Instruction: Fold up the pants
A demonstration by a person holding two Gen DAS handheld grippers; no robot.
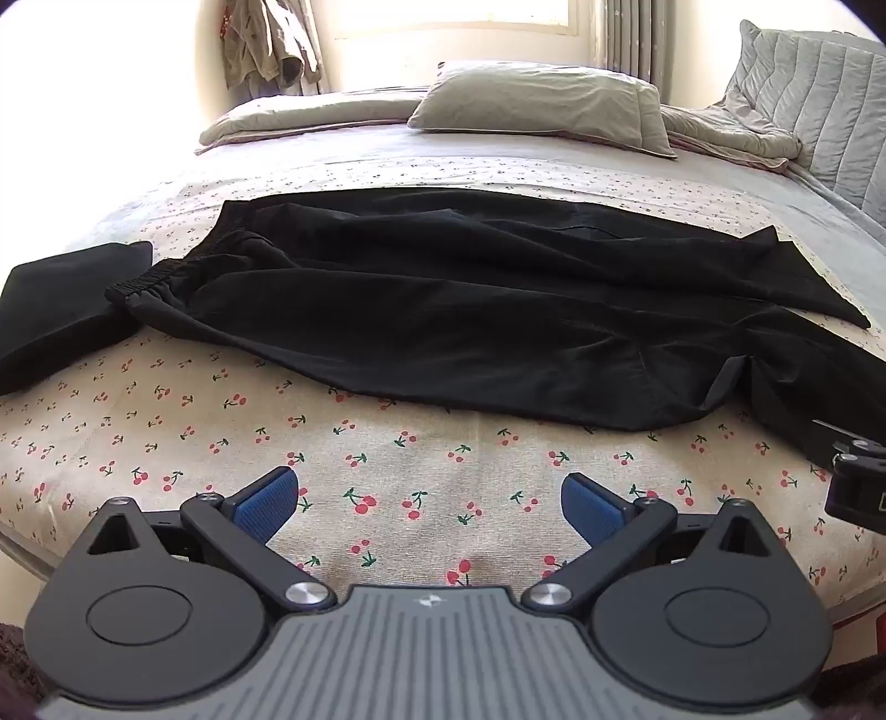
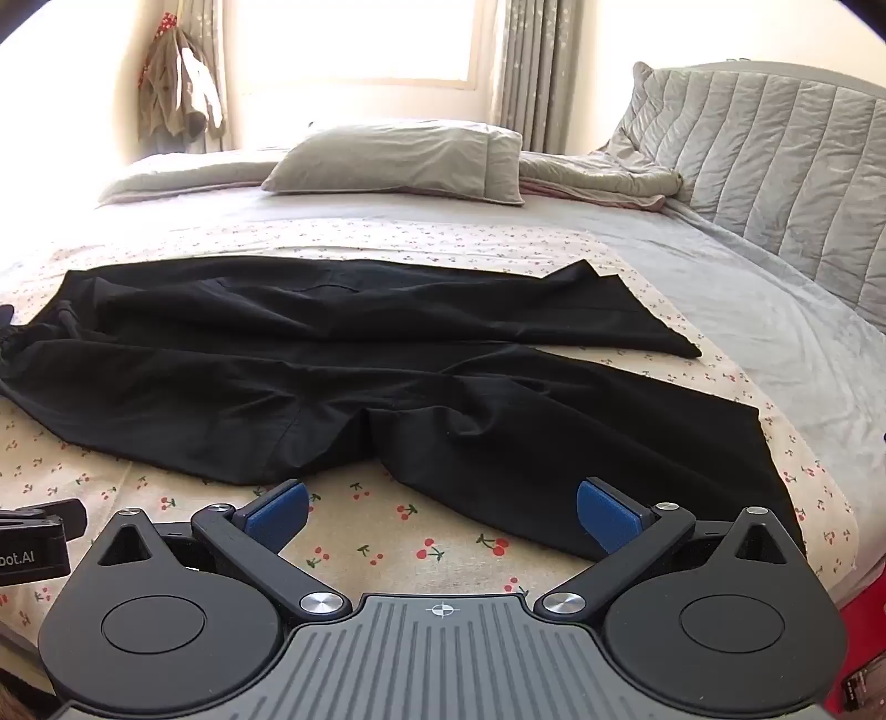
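A bed fills both views, covered by a grey sheet with a cherry-print cloth laid over the near part. At twelve o'clock a grey pillow lies on a folded quilt under a bright window, with curtains at one o'clock and clothes hanging at eleven. A padded headboard stands at two o'clock.

The black pants lie spread across the cherry cloth, waistband at nine o'clock, the two legs parting toward three.

Only the left view shows a folded black garment at nine o'clock, touching the waistband. Only the right view shows the near leg's hem, at four o'clock.

The left gripper is spread wide over bare cloth, holding nothing. The right gripper is equally wide and empty, its right pad above the near leg.
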